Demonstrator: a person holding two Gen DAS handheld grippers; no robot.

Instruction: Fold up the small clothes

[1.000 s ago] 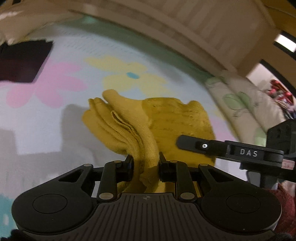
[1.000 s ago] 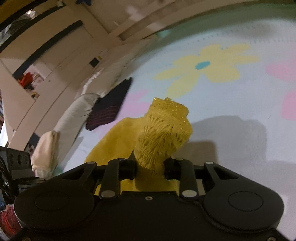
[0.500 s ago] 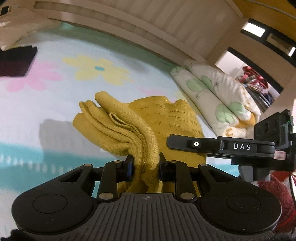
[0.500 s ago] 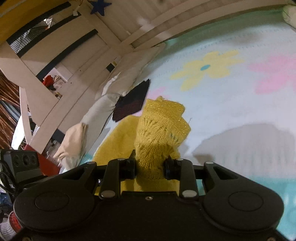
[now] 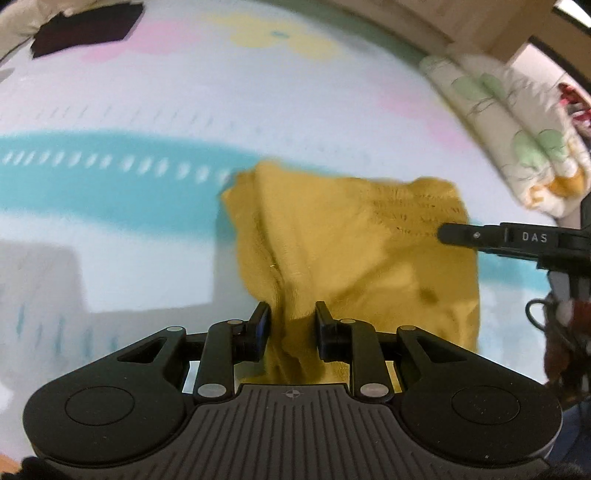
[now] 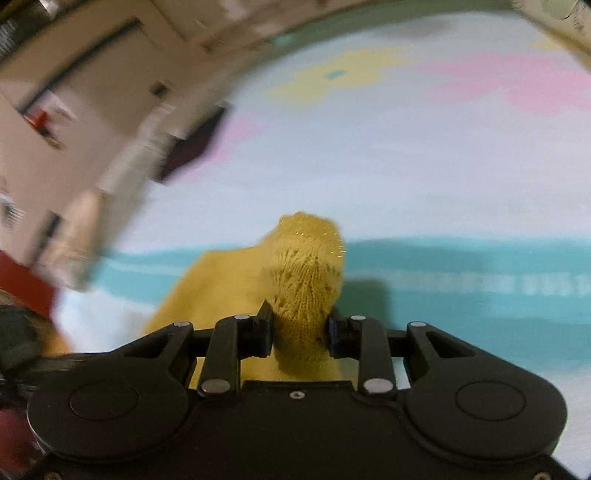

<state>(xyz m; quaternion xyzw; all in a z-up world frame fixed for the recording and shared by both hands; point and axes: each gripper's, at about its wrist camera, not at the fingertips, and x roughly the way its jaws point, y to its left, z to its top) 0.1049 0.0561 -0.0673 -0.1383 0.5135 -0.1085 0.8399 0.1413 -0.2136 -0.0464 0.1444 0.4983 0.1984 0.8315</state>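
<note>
A small mustard-yellow knit garment (image 5: pixel 351 243) hangs above the flowered bed cover (image 5: pixel 147 110), held by both grippers. My left gripper (image 5: pixel 291 325) is shut on one bunched edge of it. My right gripper (image 6: pixel 300 328) is shut on another bunched part, a lacy knit section (image 6: pixel 306 266) that sticks up between the fingers. The right gripper's finger (image 5: pixel 480 236), marked DAS, shows at the right of the left wrist view, against the garment's far corner. Both views are blurred by motion.
The cover has a teal stripe (image 5: pixel 92 170), pink and yellow flowers (image 6: pixel 343 74). A dark folded garment (image 5: pixel 85 29) lies at the far left; it also shows in the right wrist view (image 6: pixel 192 144). A rolled floral quilt (image 5: pixel 517 122) lies at the right. A wooden bed frame (image 6: pixel 92 55) runs behind.
Both grippers have pulled back toward the near side of the bed with the yellow garment, which now hangs spread out between them over the teal stripe. Both grips stay shut.
</note>
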